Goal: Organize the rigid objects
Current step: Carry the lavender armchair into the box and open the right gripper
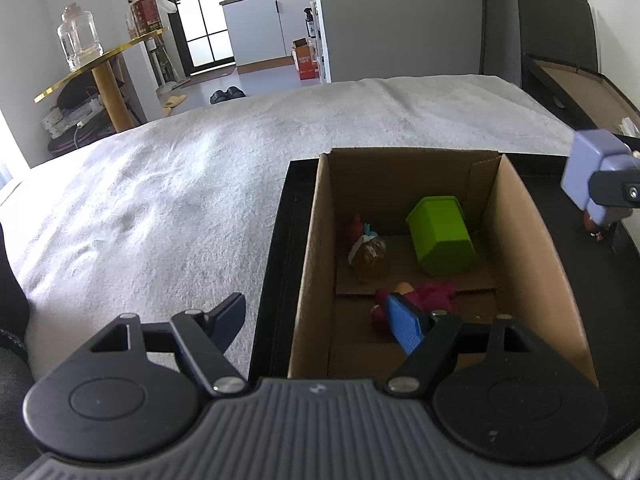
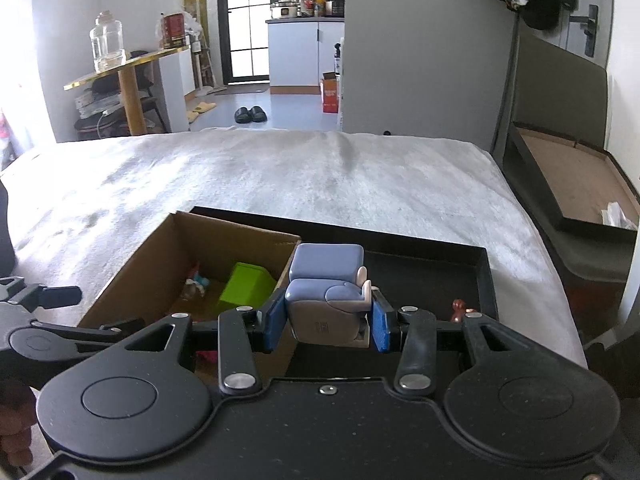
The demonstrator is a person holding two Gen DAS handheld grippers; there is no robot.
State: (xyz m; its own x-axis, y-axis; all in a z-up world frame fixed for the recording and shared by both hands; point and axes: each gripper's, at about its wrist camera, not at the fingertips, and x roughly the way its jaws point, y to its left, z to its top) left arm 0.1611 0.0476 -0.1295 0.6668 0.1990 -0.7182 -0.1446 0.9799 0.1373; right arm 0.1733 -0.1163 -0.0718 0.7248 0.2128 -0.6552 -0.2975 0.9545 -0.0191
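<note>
Here the right hand-held gripper (image 2: 327, 322) clamps the blue toy (image 2: 326, 292); left hand-held gripper (image 1: 320, 320) spread apart.

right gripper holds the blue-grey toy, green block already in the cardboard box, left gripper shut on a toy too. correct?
Not quite: the left gripper is open and empty, as the left wrist view shows. The right gripper does hold the blue-grey toy, and the green block lies in the cardboard box.
</note>
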